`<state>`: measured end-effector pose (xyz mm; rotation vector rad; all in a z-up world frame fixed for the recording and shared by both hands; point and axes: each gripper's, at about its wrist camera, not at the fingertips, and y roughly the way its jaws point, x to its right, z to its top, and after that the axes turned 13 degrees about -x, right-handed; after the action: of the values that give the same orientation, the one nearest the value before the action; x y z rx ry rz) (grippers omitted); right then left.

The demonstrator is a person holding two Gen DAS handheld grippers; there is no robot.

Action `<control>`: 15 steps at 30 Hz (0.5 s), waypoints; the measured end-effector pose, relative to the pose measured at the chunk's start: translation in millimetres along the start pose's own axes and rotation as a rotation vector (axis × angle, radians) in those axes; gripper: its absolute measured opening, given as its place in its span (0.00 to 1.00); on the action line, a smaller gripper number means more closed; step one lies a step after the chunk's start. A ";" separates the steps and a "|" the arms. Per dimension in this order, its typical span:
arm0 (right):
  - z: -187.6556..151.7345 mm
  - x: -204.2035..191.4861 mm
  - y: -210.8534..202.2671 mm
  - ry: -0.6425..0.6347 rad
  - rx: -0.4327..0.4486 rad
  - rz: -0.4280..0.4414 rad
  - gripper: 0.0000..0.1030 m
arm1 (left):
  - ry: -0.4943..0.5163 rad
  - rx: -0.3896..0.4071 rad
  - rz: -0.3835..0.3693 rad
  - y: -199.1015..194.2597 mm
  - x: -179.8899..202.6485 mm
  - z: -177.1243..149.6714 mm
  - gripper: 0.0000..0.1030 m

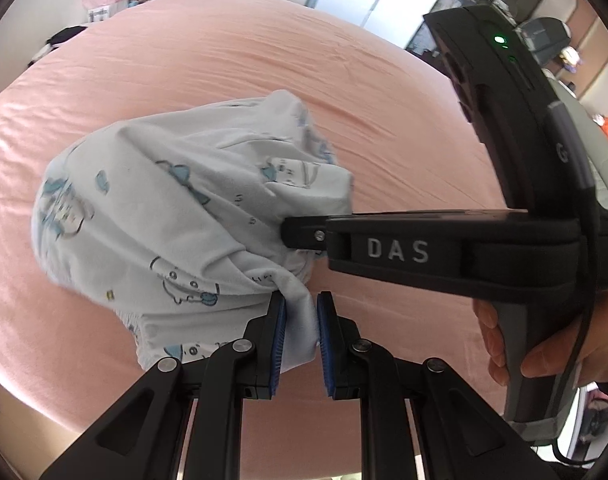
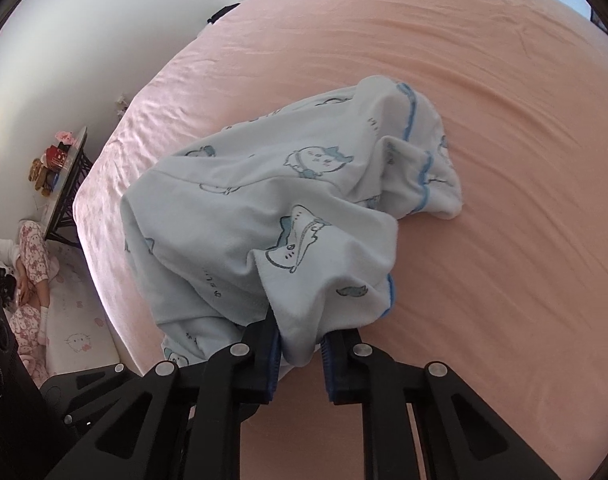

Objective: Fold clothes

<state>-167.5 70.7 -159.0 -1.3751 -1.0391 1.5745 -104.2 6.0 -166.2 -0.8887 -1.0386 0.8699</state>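
Over the pink bed (image 2: 484,80), each hand-held gripper, left (image 1: 300,340) and right (image 2: 302,344), pinches the pale printed garment (image 2: 264,200)

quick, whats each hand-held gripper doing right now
Left hand-held gripper: closed on a fold of the pale blue printed garment.
Right hand-held gripper: closed on another bunch of the same garment.

Pale-blue cartoon-print garment (image 2: 264,208) lies bunched on bed.

"DAS" stood in raised light letters on the black finger of the right gripper (image 1: 304,236), seen from left wrist cam. A lone "G" showed on its grey cable (image 1: 562,156). Nothing else legible.
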 end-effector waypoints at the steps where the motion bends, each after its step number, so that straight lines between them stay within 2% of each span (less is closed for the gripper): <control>1: -0.3 4.2 -2.1 0.006 0.005 0.001 0.15 | 0.012 0.002 -0.003 0.0 4.3 1.4 0.13; 12: -7.7 57.4 -19.6 0.076 0.045 -0.004 0.15 | 0.092 -0.037 -0.058 20.0 48.2 23.4 0.13; 15: -17.8 84.2 -24.6 0.109 0.052 0.002 0.15 | 0.116 -0.051 -0.070 25.0 58.0 29.2 0.13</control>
<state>-157.6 159.4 -167.0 -1.4108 -0.9249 1.5003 -120.6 73.6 -162.3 -0.9291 -0.9892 0.7276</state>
